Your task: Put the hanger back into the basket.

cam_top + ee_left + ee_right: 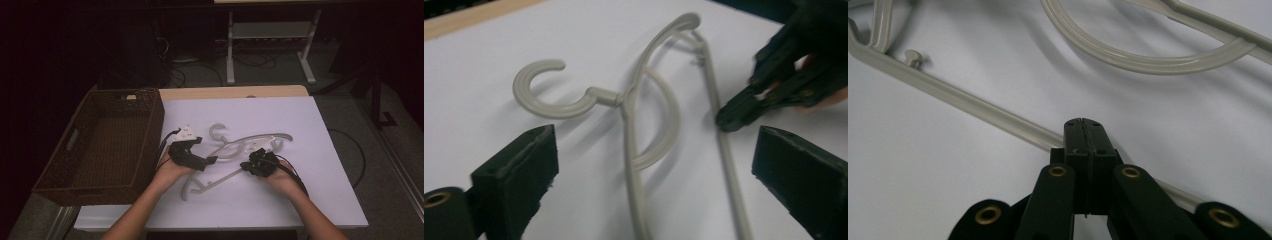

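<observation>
A brown wicker basket (100,145) stands on the left part of the worktop (320,165), and I take it as the landmark. It is rectangular, open at the top, with a slot handle in its near-left wall; its dark inside shows bare weave, and 1 small pale thing sits at its far rim, too small to tell what it is. To the right of the basket, on the white sheet that covers the worktop, lies 1 pale plastic hanger (235,152), flat, with its hook (217,131) pointing toward the far side. The left gripper (212,160) is just right of the basket's right wall, held in the person's left hand (172,167), with the grey 3-cornered plate on top of it. In the left gripper view its 2 jaws stand wide apart with nothing pressed between them; the hanger's neck and lower bar (724,150) lie on the sheet ahead, between the 2 jaws. The right gripper (248,166) is farther right of the basket, beyond the left one, in the right hand (282,177). In the right gripper view its jaws are pressed together on the hanger's thin straight bar (973,107), which runs out to the left from the tips.
</observation>
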### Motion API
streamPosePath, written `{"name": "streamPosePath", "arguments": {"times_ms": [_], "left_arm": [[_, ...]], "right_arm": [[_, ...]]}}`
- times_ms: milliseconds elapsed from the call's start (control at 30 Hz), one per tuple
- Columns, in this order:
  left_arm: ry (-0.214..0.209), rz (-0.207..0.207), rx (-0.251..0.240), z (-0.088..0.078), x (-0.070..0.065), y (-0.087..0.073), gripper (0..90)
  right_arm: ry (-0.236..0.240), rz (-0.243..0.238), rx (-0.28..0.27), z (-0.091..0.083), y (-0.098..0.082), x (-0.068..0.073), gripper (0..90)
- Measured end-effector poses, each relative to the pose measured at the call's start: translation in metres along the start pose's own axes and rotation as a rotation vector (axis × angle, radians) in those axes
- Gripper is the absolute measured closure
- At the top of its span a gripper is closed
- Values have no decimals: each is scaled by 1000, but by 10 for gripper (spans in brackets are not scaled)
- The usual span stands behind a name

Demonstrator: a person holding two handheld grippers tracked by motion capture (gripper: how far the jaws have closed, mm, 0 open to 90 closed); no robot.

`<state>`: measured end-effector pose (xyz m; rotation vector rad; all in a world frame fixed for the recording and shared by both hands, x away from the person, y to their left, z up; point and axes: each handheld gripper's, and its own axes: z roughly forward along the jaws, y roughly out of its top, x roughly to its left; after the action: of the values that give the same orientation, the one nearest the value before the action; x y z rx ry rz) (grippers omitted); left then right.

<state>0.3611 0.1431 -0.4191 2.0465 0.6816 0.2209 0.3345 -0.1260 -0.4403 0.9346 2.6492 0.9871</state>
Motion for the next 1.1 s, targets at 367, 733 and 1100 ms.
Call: {"name": "streamPosePath", "arguments": {"times_ms": [367, 733, 1100], "left_arm": [[29, 16, 126, 21, 8, -12, 218], [47, 77, 179, 27, 3, -14, 479], [52, 97, 204, 32, -3, -13, 660]], "right_arm": [[0, 5, 2, 0, 0, 0, 897], [0, 5, 3, 0, -1, 0, 897], [3, 7, -1, 0, -1, -1, 897]]}}
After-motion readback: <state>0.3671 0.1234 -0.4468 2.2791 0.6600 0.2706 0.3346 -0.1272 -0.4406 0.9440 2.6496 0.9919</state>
